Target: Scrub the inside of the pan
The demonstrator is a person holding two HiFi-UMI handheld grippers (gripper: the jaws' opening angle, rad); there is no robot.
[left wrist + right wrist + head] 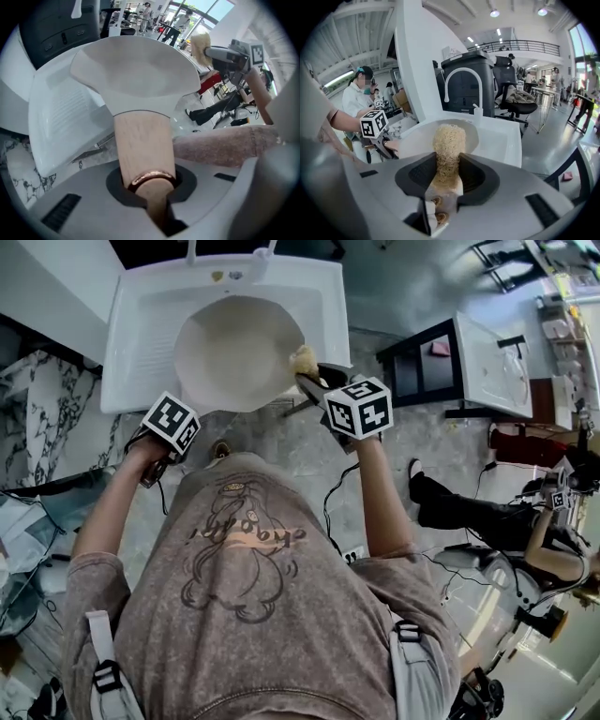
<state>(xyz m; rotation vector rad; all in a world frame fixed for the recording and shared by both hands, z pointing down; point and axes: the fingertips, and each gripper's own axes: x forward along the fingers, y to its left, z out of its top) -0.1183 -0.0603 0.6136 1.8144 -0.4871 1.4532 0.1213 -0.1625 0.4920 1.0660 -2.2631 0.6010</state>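
A pale, cream-coloured pan (239, 352) is held tilted over the white sink (141, 334). Its wooden handle (143, 145) with a copper ring runs back between the jaws of my left gripper (150, 187), which is shut on it. In the head view the left gripper (183, 418) sits at the pan's near-left side. My right gripper (314, 381) is shut on a beige fibrous scrubber (449, 145). The scrubber (303, 360) sits at the pan's right rim. The left gripper view shows the scrubber (200, 47) just beside the rim (192, 65); whether they touch I cannot tell.
A curved white tap (461, 75) stands at the sink's back. A marble counter (37, 399) lies to the left. A black frame (422, 362) and a white table (492, 362) stand to the right. A seated person (487, 521) is on the floor's right side.
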